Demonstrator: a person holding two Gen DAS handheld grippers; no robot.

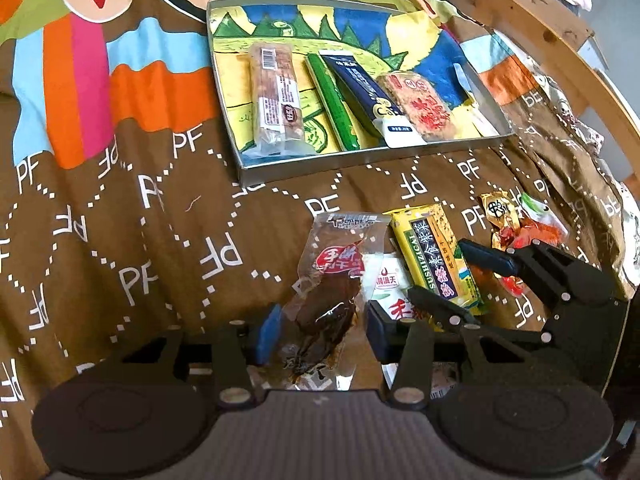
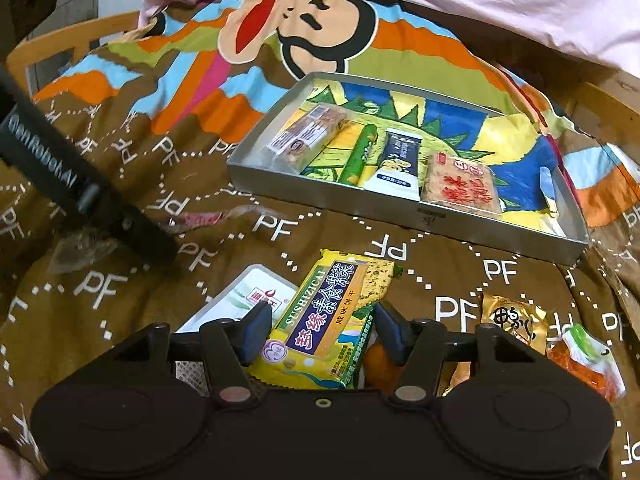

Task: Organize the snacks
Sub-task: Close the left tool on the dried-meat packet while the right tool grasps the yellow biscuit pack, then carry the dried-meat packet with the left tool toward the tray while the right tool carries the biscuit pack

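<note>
My left gripper (image 1: 320,322) clamped on clear packet of dark snack (image 1: 326,280), pads pressing both sides. My right gripper (image 2: 320,330) clamped on yellow cracker pack (image 2: 320,326). Metal tray (image 1: 360,160) at 12 o'clock on brown PF bedspread (image 1: 120,240), four snacks inside. White packet (image 2: 244,300) just beside cracker pack at 9 o'clock; gold packet (image 2: 514,320) at 3.

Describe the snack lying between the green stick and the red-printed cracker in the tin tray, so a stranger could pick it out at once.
Find the shallow metal tray with the cartoon dinosaur lining, on the brown "PF" bedspread. Four snacks lie in a row inside it. The third from the left, past the green stick, is the dark navy packet: the only blue wrapper, ending in a white band at its near end.
</note>
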